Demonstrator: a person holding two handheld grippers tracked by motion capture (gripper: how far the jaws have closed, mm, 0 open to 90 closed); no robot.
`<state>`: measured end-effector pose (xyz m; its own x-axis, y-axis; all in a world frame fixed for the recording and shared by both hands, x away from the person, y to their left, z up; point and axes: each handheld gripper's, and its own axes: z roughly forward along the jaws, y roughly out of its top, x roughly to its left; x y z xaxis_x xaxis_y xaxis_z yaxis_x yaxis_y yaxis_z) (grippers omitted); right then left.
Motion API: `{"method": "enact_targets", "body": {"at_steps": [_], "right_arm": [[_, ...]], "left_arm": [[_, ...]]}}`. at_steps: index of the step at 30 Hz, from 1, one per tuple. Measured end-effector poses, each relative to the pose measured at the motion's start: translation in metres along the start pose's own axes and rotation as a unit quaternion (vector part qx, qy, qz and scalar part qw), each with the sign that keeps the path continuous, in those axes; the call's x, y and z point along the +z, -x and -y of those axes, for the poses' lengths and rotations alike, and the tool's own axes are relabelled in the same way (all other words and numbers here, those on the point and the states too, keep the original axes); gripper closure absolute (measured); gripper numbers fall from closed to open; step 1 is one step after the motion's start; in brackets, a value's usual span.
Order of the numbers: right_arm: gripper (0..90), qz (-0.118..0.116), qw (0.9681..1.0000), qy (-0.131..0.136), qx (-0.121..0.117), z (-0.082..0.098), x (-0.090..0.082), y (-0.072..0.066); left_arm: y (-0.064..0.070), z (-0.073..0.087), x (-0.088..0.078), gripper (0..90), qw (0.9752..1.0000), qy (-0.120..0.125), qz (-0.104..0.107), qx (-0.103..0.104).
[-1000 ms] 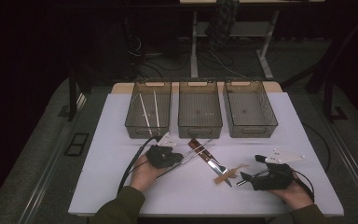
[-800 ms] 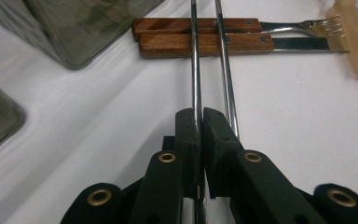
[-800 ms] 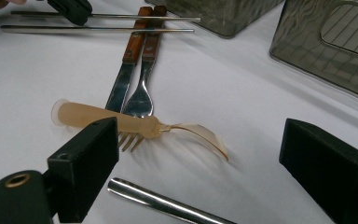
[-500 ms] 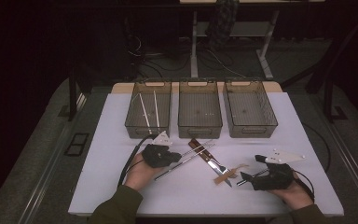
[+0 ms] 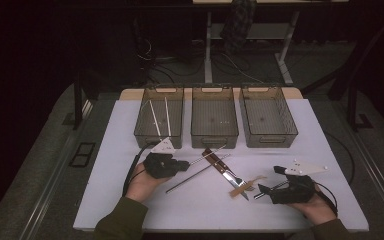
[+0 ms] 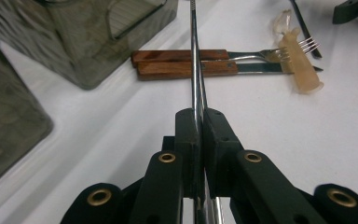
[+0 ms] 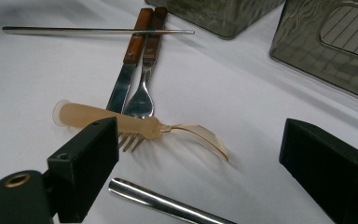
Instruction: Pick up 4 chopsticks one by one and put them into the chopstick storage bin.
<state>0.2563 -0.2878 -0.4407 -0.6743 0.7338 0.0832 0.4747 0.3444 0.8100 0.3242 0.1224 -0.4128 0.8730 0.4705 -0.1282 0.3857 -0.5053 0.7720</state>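
My left gripper (image 5: pixel 182 165) (image 6: pixel 200 116) is shut on a thin metal chopstick (image 6: pixel 194 56), which points out over two wooden handles. These belong to a knife (image 5: pixel 225 170) (image 7: pixel 121 88) and a fork (image 7: pixel 142 100) lying side by side on the white table. A translucent amber plastic utensil (image 5: pixel 245 186) (image 7: pixel 107 119) rests across the fork's tines. Just short of it, my right gripper (image 5: pixel 270 181) (image 7: pixel 200 154) stands open. Another metal rod (image 7: pixel 168 205) lies on the table below its jaws. A further chopstick (image 5: pixel 195 176) lies slantwise on the table.
Three smoky clear bins stand in a row at the back: the left bin (image 5: pixel 145 131) holds two pale chopsticks (image 5: pixel 159 116), beside it are the middle bin (image 5: pixel 214 136) and the right bin (image 5: pixel 269 140). Cables trail from both grippers.
My left hand has risen a little and drawn slightly left with the chopstick in its jaws. The right hand has stayed where it was.
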Motion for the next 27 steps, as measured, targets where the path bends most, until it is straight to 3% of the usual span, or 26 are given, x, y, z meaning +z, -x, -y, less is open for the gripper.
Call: {"method": "enact_targets", "body": {"at_steps": [15,27], "right_arm": [[11.3,0.0,1.0,0.0,-0.002,0.0,0.0,0.0],[11.3,-0.001,1.0,-0.001,-0.002,0.0,0.001,-0.001]], "left_arm": [[-0.015,0.005,-0.037,84.2,0.9985,0.04,-0.024,-0.028],[-0.033,0.012,-0.06,84.2,0.9938,0.073,-0.056,-0.062]]}}
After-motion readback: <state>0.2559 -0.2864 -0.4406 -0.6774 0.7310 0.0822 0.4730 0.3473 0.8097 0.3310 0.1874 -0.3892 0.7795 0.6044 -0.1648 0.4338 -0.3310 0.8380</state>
